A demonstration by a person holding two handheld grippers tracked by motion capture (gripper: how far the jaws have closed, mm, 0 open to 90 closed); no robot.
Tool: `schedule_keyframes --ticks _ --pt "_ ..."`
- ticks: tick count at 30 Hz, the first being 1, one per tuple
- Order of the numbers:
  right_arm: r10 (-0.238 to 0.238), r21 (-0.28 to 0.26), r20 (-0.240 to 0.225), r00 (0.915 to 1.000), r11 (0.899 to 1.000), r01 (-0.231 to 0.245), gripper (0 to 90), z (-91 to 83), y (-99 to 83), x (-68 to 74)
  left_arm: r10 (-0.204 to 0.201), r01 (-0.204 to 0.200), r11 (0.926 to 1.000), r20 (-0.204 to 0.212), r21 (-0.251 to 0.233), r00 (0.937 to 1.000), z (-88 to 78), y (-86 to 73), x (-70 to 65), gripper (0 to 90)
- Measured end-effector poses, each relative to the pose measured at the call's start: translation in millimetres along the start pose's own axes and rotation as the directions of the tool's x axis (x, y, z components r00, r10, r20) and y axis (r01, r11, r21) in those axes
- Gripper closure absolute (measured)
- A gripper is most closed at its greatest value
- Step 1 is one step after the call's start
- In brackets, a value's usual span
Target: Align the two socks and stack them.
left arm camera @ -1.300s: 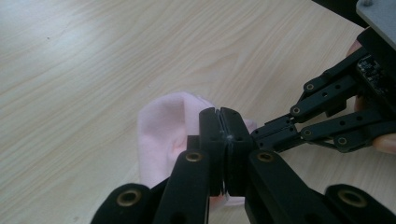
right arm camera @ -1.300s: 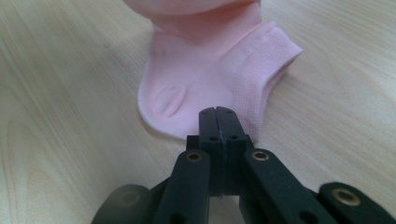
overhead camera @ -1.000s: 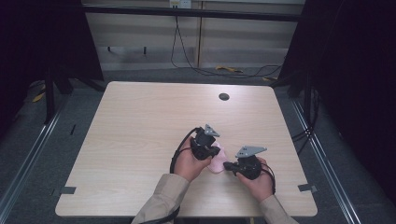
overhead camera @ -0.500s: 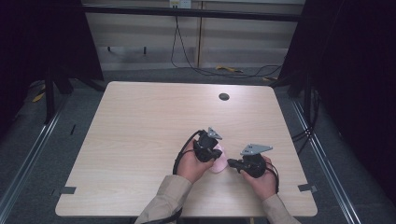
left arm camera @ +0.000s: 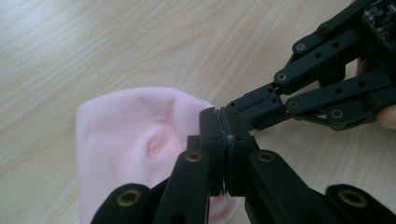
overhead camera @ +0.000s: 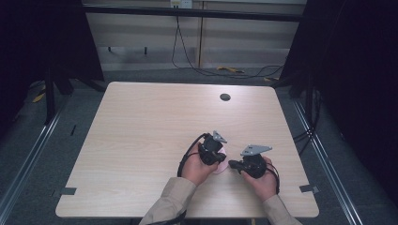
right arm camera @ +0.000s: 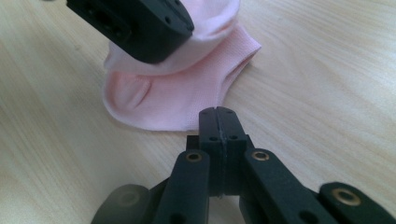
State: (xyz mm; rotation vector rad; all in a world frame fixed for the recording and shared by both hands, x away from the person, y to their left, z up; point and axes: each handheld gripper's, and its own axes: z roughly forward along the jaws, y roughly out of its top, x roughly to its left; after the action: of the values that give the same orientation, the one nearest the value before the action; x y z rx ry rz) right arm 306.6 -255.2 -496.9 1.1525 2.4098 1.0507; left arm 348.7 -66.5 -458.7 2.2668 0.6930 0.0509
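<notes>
A pale pink sock [left arm camera: 126, 140] lies on the wooden table [overhead camera: 141, 122] near its front edge, between the two hands [overhead camera: 220, 165]. My left gripper [left arm camera: 223, 122] is shut at the sock's right edge, where the fabric puckers toward the tips. In the right gripper view the sock's upper layer [right arm camera: 210, 23] rises in a fold under the left gripper's black body [right arm camera: 135, 23], over the flat lower layer [right arm camera: 187, 98]. My right gripper [right arm camera: 218, 116] is shut with nothing in it, its tips just short of the sock's near edge. In the left gripper view the right gripper [left arm camera: 231, 103] meets the left one's tips.
A small dark round hole [overhead camera: 225, 97] sits in the table's far right part. Tape marks lie at the front corners [overhead camera: 65, 191] [overhead camera: 307, 188]. Cables [overhead camera: 197, 70] trail on the floor behind the table, and dark frames stand at both sides.
The left gripper has eased slightly toward the front right over the sock. The right gripper has stayed put.
</notes>
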Motion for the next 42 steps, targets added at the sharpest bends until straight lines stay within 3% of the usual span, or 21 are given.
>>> schedule_keyframes --ticks 18,27,32,38,40,42 --pt "0.002 0.001 -0.002 1.0 1.0 -0.002 89.9 -0.1 -0.3 -0.6 0.001 -0.001 0.9998 0.009 0.021 1.0 14.5 -10.3 -3.8 88.5" --pt "0.003 -0.003 -0.006 1.0 1.0 -0.003 89.4 0.1 -0.7 -1.2 -0.004 0.004 0.9998 0.021 0.019 0.9998 12.9 -12.9 -3.6 86.3" --pt "0.005 -0.005 -0.005 1.0 1.0 -0.005 89.4 0.0 -1.0 -1.1 0.0 -0.001 1.0 0.025 0.007 0.9997 6.3 -13.1 -3.5 80.1" --pt "0.004 -0.004 -0.001 1.0 1.0 -0.004 89.4 0.2 -0.8 -0.2 -0.001 0.002 0.9989 0.018 -0.046 0.9998 -12.0 -5.9 0.1 77.8" --pt "0.005 -0.005 -0.002 1.0 1.0 -0.005 89.4 0.2 -0.9 -0.3 -0.013 0.012 0.9968 -0.004 -0.079 0.9999 -18.9 -2.8 4.2 78.3" --pt "0.006 -0.006 -0.004 1.0 1.0 -0.007 89.4 0.2 -1.0 -0.5 -0.011 0.008 0.9968 -0.031 -0.079 0.9995 -21.8 -1.4 9.1 80.4"
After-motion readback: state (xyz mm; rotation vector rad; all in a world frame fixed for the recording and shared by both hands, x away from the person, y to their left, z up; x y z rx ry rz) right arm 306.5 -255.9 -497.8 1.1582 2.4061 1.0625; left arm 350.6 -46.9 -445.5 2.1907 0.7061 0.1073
